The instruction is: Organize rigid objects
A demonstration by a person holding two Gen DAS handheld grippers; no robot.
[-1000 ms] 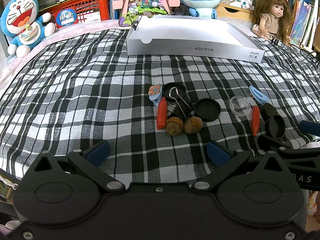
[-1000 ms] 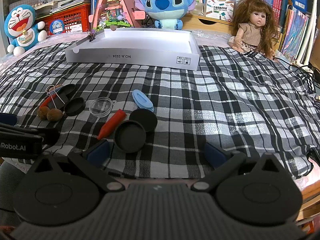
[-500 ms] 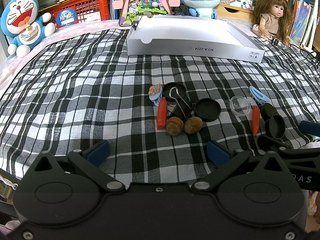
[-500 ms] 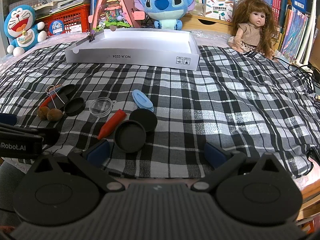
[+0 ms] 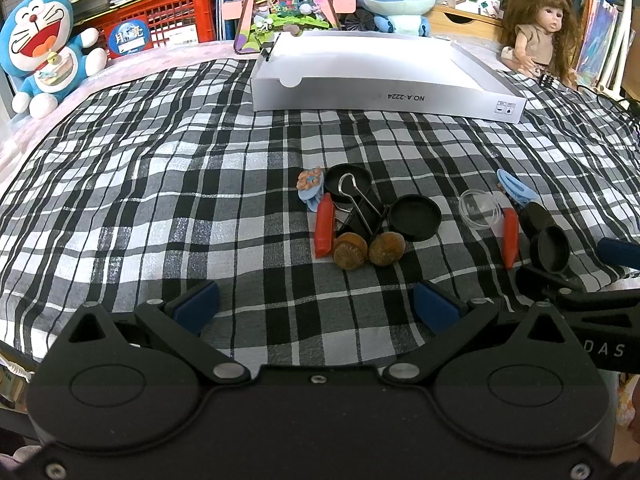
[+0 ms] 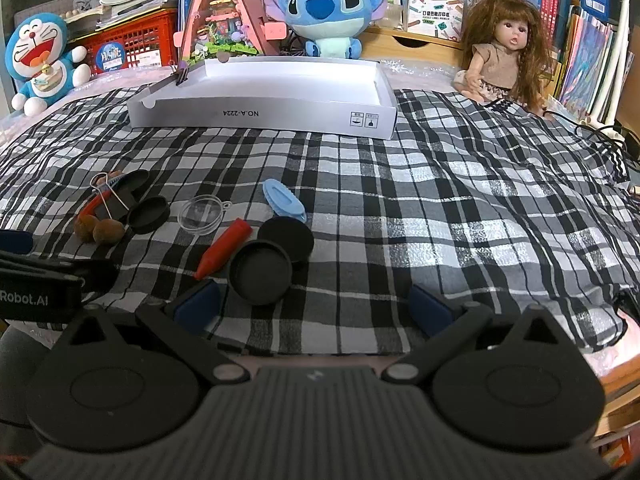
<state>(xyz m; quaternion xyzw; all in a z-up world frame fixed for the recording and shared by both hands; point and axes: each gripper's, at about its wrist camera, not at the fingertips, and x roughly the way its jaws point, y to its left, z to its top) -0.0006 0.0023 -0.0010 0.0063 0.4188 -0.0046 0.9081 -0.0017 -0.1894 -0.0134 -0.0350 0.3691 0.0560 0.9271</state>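
Observation:
Small objects lie scattered on the plaid cloth (image 5: 160, 200). In the left wrist view, a red crayon (image 5: 324, 228), a black binder clip (image 5: 360, 208), two brown nuts (image 5: 368, 249) and a black lid (image 5: 416, 217) sit just beyond my open left gripper (image 5: 316, 306). In the right wrist view, two black lids (image 6: 260, 266), another red crayon (image 6: 226, 250), a clear round dish (image 6: 200, 214) and a blue oval clip (image 6: 284, 202) lie ahead and left of my open right gripper (image 6: 314, 306). A white shallow box (image 6: 260, 114) stands empty at the back.
Plush toys (image 5: 40, 56), a red crate (image 5: 160, 28), a doll (image 6: 504, 56) and bookshelves line the far edge behind the box. A cable (image 6: 592, 136) trails on the right. The cloth's front edge is right under both grippers.

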